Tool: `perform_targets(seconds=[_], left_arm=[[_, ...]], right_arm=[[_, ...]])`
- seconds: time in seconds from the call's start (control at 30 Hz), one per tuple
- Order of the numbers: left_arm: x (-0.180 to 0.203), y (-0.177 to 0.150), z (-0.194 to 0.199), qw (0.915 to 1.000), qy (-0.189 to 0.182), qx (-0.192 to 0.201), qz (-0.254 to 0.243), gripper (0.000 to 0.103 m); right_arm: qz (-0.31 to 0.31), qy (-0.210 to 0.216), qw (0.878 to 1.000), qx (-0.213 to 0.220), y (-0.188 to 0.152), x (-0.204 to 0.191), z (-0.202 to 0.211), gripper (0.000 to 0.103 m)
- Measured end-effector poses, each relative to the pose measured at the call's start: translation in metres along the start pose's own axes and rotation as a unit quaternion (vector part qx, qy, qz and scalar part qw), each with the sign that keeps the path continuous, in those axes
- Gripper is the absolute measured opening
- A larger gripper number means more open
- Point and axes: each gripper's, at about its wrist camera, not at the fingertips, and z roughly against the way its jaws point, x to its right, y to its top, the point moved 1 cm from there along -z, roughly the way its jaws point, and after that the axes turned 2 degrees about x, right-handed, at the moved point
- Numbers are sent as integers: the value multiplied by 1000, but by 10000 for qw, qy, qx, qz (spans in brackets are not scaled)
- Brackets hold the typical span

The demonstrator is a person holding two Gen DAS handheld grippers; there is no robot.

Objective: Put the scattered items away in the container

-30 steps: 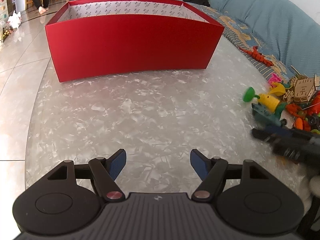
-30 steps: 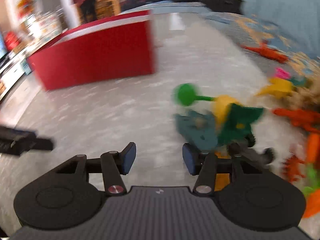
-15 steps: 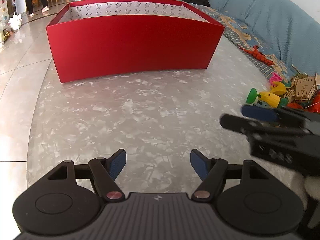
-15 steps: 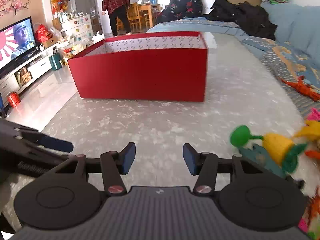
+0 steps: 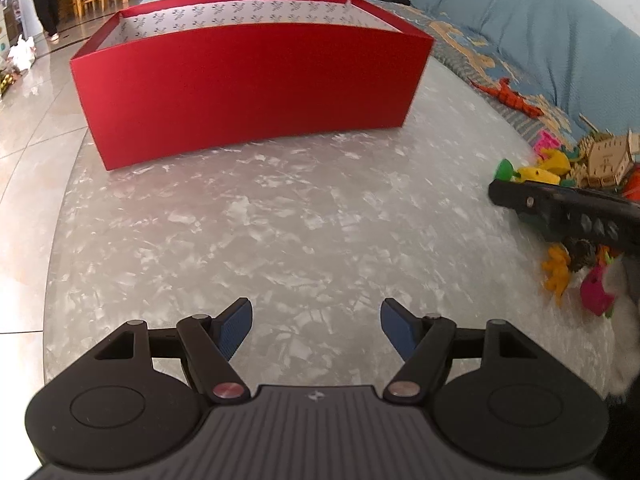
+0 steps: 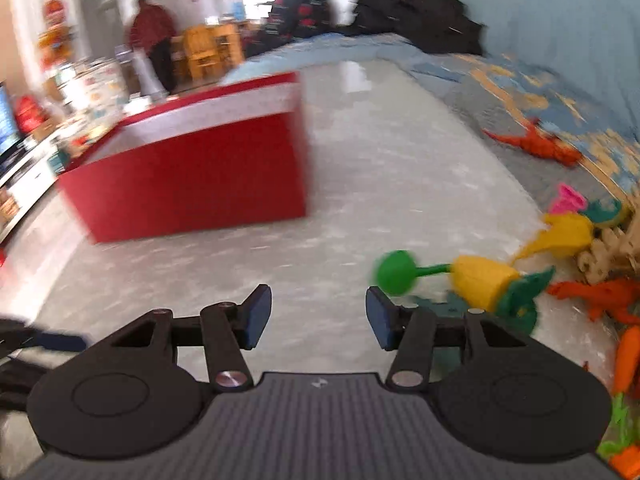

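Toys (image 5: 560, 184) lie heaped at three o'clock in the left wrist view, on the pale mat (image 5: 280, 220) beside the blue cushion (image 5: 540, 32). At twelve o'clock stands the red box (image 5: 248, 92); only its patterned inner wall shows, so I cannot tell what is in it. The left gripper (image 5: 316, 324) hangs over bare mat, jaws wide and holding nothing. The right gripper (image 6: 318, 318), jaws wide and holding nothing, sits just beside a yellow toy with a green ball (image 6: 444, 274) at two o'clock.
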Motion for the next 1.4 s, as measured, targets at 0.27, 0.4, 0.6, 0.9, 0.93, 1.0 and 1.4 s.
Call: perform_targets(seconds=[0.27,0.4,0.6,0.9,0.93,1.0,1.4], left_arm=[[-4,-3,6,10000,28,49,-30,74],[-4,-4,11,10000,-25,78,-21,74],[-7,-6,13,10000,5,94,5,74],[-5,-4,8,9999,100,61,-16,74],[-5,-4,7,9999,103,55,-15,74],[-5,-3,6,9999,107,48,-12,74],[-11,-3,8,9999,138,69,47,74]], right_arm=[[495,330,9974,-412,-35,-37,28,52],[324,83,9983,-470,-37,-23,30,51],[23,-343,9981,-502,-36,-1,32,51],[305,7,9973,-671,-33,-37,15,51],[304,32,9970,-710,-32,-39,14,51],[292,64,9966,-763,-30,-41,14,52],[207,49,9968,-769,-16,-59,14,62]])
